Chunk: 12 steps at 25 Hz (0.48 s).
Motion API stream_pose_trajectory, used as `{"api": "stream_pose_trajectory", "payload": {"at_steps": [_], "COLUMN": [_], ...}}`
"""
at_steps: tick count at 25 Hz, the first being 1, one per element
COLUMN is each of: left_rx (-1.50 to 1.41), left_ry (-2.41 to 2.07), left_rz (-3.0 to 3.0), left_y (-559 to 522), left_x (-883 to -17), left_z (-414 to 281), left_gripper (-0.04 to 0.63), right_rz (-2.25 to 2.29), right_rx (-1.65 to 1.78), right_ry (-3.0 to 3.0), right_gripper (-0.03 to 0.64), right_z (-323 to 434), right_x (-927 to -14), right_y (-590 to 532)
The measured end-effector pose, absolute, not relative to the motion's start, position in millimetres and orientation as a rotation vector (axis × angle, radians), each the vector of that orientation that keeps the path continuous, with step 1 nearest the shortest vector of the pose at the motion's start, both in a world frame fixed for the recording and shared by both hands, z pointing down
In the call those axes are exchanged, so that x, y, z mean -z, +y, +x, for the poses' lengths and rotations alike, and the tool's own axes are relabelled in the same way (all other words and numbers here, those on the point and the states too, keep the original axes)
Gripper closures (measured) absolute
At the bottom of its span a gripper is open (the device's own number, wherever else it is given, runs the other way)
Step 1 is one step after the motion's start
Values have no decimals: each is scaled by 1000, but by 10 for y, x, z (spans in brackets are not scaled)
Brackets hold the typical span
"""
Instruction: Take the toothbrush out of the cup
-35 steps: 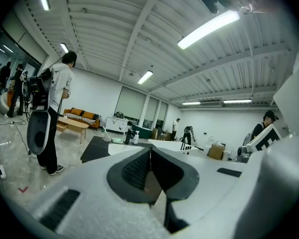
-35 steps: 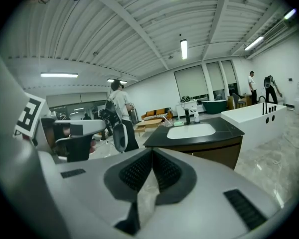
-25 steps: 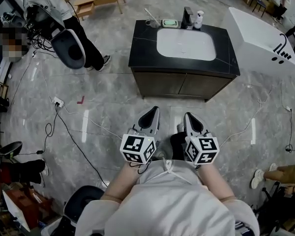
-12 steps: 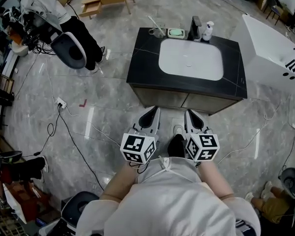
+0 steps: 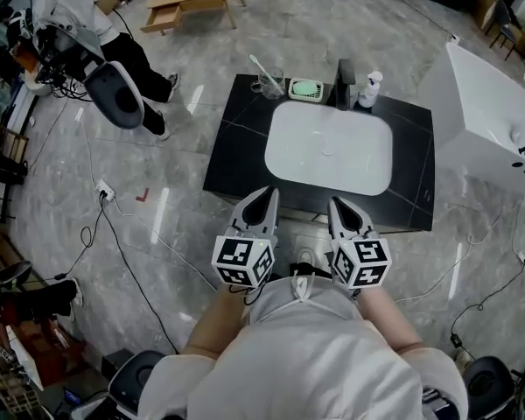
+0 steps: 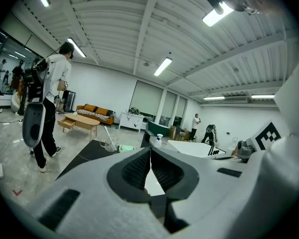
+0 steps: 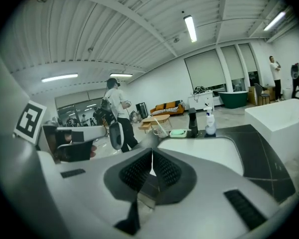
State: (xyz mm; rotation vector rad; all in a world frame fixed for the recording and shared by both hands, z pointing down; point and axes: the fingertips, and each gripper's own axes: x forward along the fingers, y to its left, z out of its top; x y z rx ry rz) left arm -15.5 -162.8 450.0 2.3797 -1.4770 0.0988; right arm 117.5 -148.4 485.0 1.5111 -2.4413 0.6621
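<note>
A clear cup (image 5: pixel 272 82) stands at the back left corner of the black vanity top (image 5: pixel 236 129), with a white toothbrush (image 5: pixel 261 69) leaning out of it to the upper left. The cup (image 6: pixel 108 144) and toothbrush (image 6: pixel 108 133) show small and far in the left gripper view, and likewise the cup (image 7: pixel 161 132) in the right gripper view. My left gripper (image 5: pixel 265 197) and right gripper (image 5: pixel 340 206) are held side by side at the vanity's near edge, both shut and empty, far from the cup.
A white basin (image 5: pixel 329 147) fills the vanity's middle. A green soap dish (image 5: pixel 305 88), a dark faucet (image 5: pixel 344 84) and a spray bottle (image 5: pixel 369 89) line its back edge. A white bathtub (image 5: pixel 494 121) stands right. A person (image 5: pixel 87 24) with gear stands far left; cables (image 5: pixel 122 243) cross the floor.
The vanity has come nearer in the head view; both grippers now reach its near edge. Their jaws stay shut.
</note>
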Motion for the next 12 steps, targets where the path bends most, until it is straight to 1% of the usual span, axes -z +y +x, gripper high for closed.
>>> {"api": "stream_pose_trajectory", "payload": {"at_steps": [5,12], "left_rx": [-114,-133], "left_ry": [-1503,-1490], "left_rz": [2329,2299], "left_y": [-1985,-2542], "left_x": [-4594,-4683], "left_z": [-92,-148], "left_gripper": [575,575], "right_rz": [1486,1489], "right_rx": [-691,-699], "right_ry": [-2422,-2422], "right_gripper": [589,589], "right_z": [1315,1255], "right_x": [-4957,-4924], "right_y": [-1873,-2417]}}
